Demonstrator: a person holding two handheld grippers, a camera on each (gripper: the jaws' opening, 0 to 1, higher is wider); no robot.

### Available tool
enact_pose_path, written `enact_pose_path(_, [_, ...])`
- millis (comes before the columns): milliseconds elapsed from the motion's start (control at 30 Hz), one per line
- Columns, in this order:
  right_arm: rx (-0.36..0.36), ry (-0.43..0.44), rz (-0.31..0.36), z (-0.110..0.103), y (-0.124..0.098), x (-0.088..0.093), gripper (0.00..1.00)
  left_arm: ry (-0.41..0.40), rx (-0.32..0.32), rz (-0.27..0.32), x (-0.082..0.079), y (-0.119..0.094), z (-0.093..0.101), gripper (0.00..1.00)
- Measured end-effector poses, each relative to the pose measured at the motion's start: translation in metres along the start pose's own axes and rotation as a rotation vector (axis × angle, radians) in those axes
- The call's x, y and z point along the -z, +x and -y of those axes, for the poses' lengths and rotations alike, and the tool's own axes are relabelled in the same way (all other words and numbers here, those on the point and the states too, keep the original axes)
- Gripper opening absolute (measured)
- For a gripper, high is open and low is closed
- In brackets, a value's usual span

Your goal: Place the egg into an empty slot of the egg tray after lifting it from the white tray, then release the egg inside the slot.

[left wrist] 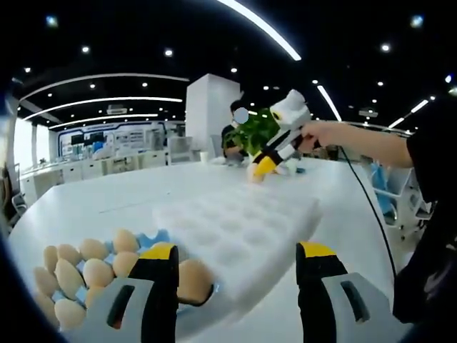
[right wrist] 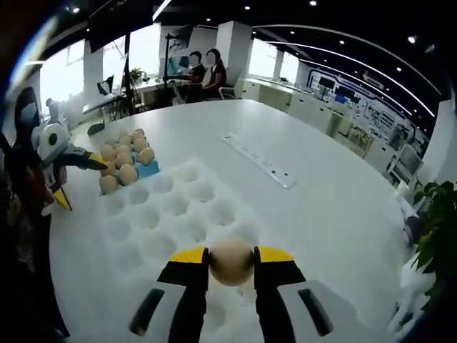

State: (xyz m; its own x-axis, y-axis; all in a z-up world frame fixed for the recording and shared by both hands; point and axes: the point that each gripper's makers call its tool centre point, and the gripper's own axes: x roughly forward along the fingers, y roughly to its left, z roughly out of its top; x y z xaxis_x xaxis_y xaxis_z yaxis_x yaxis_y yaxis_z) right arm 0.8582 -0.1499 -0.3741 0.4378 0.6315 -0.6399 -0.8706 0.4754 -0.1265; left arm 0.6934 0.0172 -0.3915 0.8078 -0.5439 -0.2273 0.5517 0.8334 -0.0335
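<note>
My right gripper [right wrist: 230,259] is shut on a tan egg [right wrist: 230,261], held just above the near edge of the white foam tray [right wrist: 168,214], whose round slots all look empty. Several more eggs [right wrist: 123,163] sit in a blue tray [right wrist: 148,169] at the foam tray's far left corner. My left gripper [left wrist: 239,251] is open with nothing between its jaws, low over the foam tray [left wrist: 239,229] with the blue tray's eggs [left wrist: 86,268] beside its left jaw. The right gripper [left wrist: 263,168] appears across the table in a person's hand; the left gripper [right wrist: 78,180] appears beside the blue tray.
Both trays rest on a large white round table [right wrist: 321,207]. A white power strip [right wrist: 260,164] lies on it beyond the foam tray. A green plant [left wrist: 251,132] stands at the table's far side. Two people [right wrist: 203,71] sit at a distant desk.
</note>
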Motion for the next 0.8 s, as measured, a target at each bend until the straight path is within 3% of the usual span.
enact_pose_path(300, [-0.02,0.004,-0.011,0.001,0.008,0.003,0.26,-0.002,-0.003,-0.004,0.001,0.001,0.001,0.68])
enact_pose_path(467, [-0.03,-0.001,0.002,0.006,0.011,-0.004,0.26,-0.001,-0.001,-0.007,0.001,0.001,0.001,0.68])
enact_pose_path(800, [-0.06,-0.023,0.015,-0.007,0.02,-0.019,0.26,-0.004,-0.017,-0.005,-0.001,-0.002,-0.008,0.68])
